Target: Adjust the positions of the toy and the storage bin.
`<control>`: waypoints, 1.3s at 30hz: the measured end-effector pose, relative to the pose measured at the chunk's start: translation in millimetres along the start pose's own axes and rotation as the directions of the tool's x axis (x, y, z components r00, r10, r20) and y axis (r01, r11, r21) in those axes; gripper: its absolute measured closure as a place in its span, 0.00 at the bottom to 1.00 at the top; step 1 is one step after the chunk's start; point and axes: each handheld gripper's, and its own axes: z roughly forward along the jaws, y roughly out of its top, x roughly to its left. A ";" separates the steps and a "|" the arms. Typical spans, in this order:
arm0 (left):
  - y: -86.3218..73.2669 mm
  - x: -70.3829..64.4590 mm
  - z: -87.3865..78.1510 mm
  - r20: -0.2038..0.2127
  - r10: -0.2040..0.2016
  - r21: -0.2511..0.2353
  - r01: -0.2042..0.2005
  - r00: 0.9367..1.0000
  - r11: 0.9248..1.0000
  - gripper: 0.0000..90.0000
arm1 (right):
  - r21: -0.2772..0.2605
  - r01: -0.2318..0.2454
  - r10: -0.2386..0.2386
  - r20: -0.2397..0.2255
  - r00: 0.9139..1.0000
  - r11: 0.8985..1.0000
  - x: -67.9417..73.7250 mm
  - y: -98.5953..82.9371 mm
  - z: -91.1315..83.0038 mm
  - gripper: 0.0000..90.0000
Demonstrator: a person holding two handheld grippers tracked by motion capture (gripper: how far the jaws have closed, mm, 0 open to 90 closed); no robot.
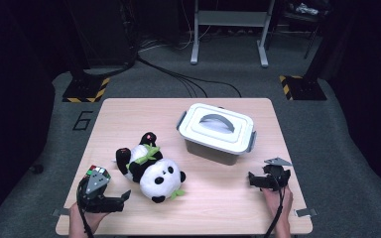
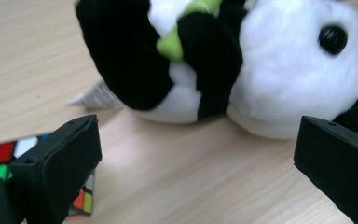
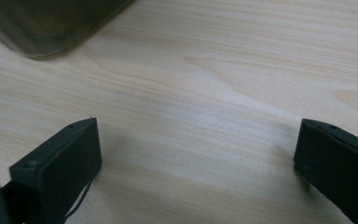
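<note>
A black-and-white panda plush point(image 1: 152, 169) with green bamboo leaves lies on its back on the left half of the wooden table point(image 1: 213, 198). My left gripper point(image 1: 121, 199) rests at the front left, open, jaws pointing right toward the panda. In the left gripper view the panda point(image 2: 261, 74) lies just beyond the empty gap of the left gripper point(image 2: 198, 135). A colour-tiled puzzle cube point(image 1: 91, 170) sits beside that gripper, and the cube point(image 2: 9, 156) is partly hidden behind the left jaw. My right gripper point(image 1: 252, 179) stands open at the front right; the right gripper point(image 3: 198, 135) holds nothing.
A white lidded storage box point(image 1: 217, 131) with a grey handle and side clasps stands right of centre; the box's dark corner point(image 3: 42, 23) lies ahead-left of the right gripper. Cables, stands and hazard-striped bases are on the floor behind the table.
</note>
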 end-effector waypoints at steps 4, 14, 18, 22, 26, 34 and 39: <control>-19.1 -4.1 16.6 0.006 -0.031 0.050 0.031 0.999 0.998 0.00 | 0.001 0.003 -0.003 -0.003 1.000 1.000 0.1 0.0 -0.1 0.00; -45.3 -10.8 48.5 -0.008 -0.014 0.116 0.015 1.000 0.993 0.00 | 0.000 0.012 -0.012 -0.014 1.000 1.000 -0.4 0.2 0.1 0.00; -49.0 -10.6 55.3 -0.005 -0.011 0.135 0.012 1.000 0.991 0.00 | 0.000 0.015 -0.015 -0.019 1.000 1.000 -0.4 0.1 -0.1 0.00; -51.7 -11.2 60.2 0.015 -0.027 0.117 0.025 1.000 0.993 0.00 | 0.000 0.017 -0.017 -0.021 1.000 1.000 -0.7 0.2 0.0 0.00; -52.5 -7.7 62.6 0.036 -0.039 0.103 0.035 0.999 0.994 0.00 | 0.003 0.015 -0.015 -0.028 0.999 1.000 -0.7 0.4 -0.3 0.00; -53.2 -6.6 63.1 0.039 -0.029 0.096 0.025 0.999 0.995 0.00 | 0.006 0.024 -0.024 -0.043 0.999 1.000 -1.7 0.9 -0.6 0.00; -53.2 -6.5 63.3 0.043 -0.030 0.096 0.025 0.999 0.995 0.00 | -0.002 0.015 -0.015 -0.074 0.997 1.000 -5.8 1.3 -2.1 0.00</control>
